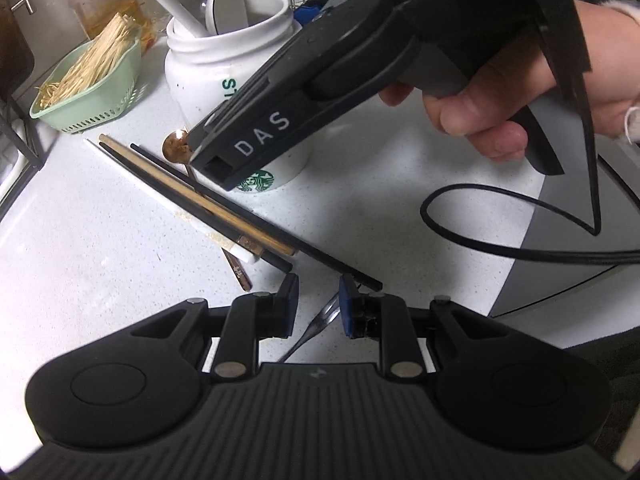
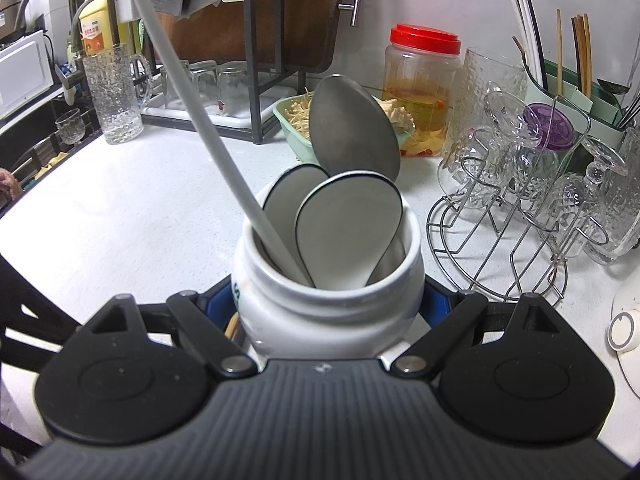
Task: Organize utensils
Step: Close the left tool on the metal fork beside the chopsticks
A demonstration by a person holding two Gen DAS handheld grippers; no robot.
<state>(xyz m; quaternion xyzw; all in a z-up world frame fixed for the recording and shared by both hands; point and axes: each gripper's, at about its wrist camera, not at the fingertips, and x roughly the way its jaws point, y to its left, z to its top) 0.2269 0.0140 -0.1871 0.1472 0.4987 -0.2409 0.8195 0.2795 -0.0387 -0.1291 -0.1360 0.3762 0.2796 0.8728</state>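
White speckled counter [image 2: 120,208], right tongs [image 2: 332,304] clamping jar [image 2: 328,312], left tongs [image 1: 319,300] narrow.

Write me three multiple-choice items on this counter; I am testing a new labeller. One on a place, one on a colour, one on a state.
1. Where do the loose chopsticks lie?
A. In the green basket
B. On the white counter beside the white jar
C. Standing in the white jar

2. What colour is the lid of the clear plastic jar?
A. Red
B. Purple
C. Green

3. How does the right gripper stand?
A. Open, above the counter
B. Shut on a chopstick
C. Shut on the white jar

Key: 1 B, since the left wrist view shows them flat on the counter at the jar's foot. 2 A, as the screw lid is plainly red in both views. 3 C, because its blue pads sit against both sides of the jar.
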